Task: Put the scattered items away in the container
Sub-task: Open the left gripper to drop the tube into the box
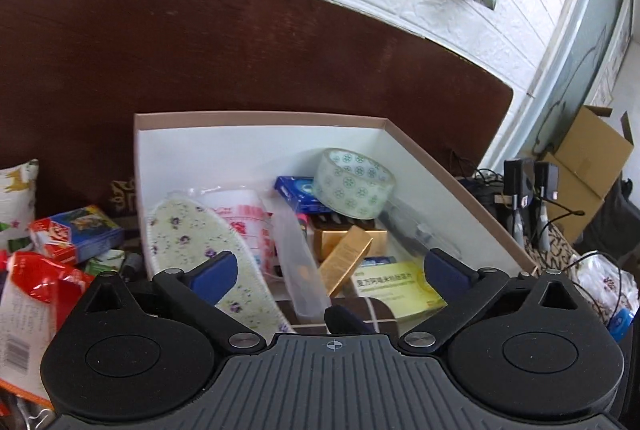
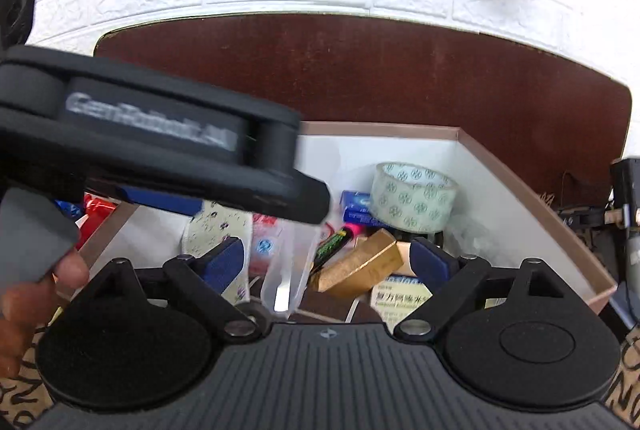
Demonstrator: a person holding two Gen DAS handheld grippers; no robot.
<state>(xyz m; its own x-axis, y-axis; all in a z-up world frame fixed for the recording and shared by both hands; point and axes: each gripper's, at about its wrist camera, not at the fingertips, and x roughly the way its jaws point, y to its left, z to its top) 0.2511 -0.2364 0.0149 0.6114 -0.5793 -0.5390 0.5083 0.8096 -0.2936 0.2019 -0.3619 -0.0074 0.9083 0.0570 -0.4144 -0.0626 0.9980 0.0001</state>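
Note:
A white cardboard box (image 1: 256, 138) with a brown rim holds a patterned tape roll (image 1: 352, 184), a floral insole (image 1: 200, 246), a gold box (image 1: 346, 260), a blue box (image 1: 296, 192), a yellow medicine box (image 1: 400, 286) and a clear plastic piece (image 1: 298, 262). My left gripper (image 1: 330, 266) hangs open and empty over the box's near side. My right gripper (image 2: 326, 262) is open and empty above the same box (image 2: 520, 198), over the gold box (image 2: 360, 266). The tape roll (image 2: 414, 196) shows behind it. The left gripper's body (image 2: 160, 146) crosses the right wrist view, blurred.
Left of the box lie a red and blue carton (image 1: 74, 232) and a red and white packet (image 1: 32, 294). A dark wooden headboard (image 1: 240, 50) stands behind, against a white brick wall. Cables, chargers (image 1: 528, 178) and a cardboard carton (image 1: 588, 166) sit to the right.

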